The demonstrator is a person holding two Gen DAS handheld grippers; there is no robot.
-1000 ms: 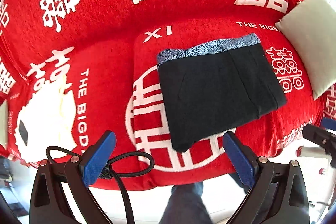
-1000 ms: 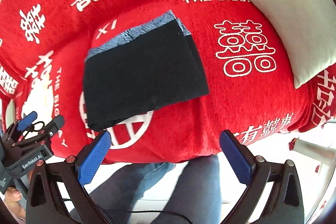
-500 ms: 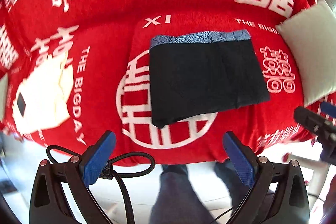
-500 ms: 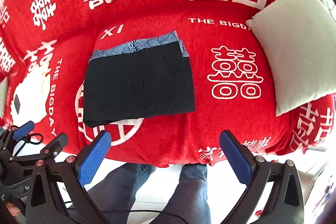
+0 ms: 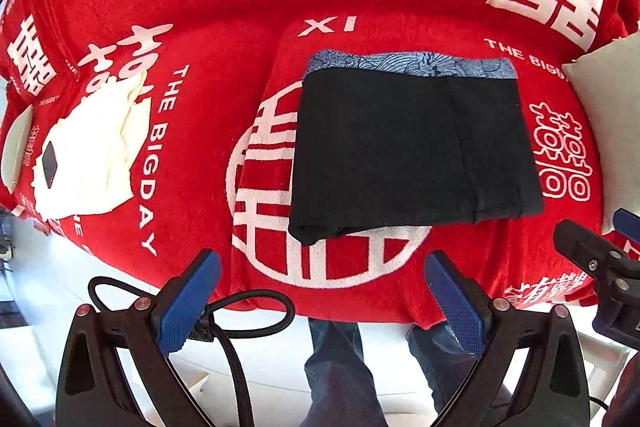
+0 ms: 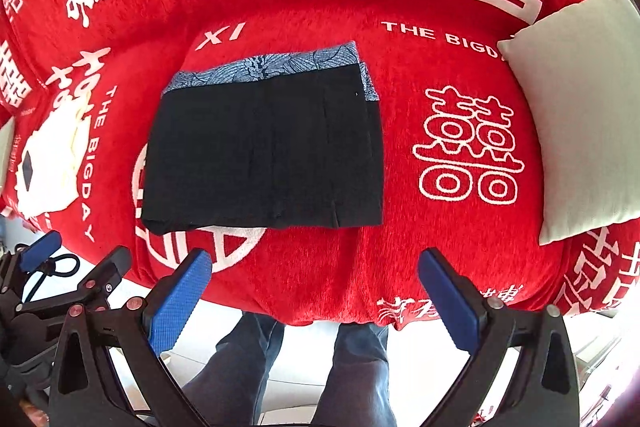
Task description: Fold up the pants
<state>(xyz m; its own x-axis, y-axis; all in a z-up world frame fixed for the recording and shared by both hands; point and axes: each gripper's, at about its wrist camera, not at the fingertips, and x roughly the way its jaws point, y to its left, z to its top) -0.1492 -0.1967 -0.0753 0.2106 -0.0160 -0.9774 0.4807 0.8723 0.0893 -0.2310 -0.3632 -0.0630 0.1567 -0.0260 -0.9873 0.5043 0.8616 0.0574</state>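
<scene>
Sofa: a red cover [image 5: 224, 39] printed with white characters and "THE BIGDAY" is spread over the seat and back.
Pants: the black pants [image 5: 408, 151] are laid folded into a flat rectangle on the middle seat cushion, over a white circular print; a blue patterned waistband [image 5: 412, 65] is shown along the far edge, and layered edges are seen at the near left corner.
Cushion: a pale cushion [image 6: 580, 115] is set at the right of the seat, well apart from the pants.
White cloth: a white folded item [image 5: 88, 155], possibly a garment, is laid on the left cushion; its kind cannot be told.
Left gripper: the left gripper [image 5: 320, 303] is held off the sofa's front edge, jaws spread wide, nothing gripped; a black cable [image 5: 240, 311] is looped by its left finger.
Right gripper: the right gripper [image 6: 316, 301] is held likewise, spread wide and empty, near the pants without touching.
Legs: jeans [image 6: 352, 367] are seen below, over a white floor.
</scene>
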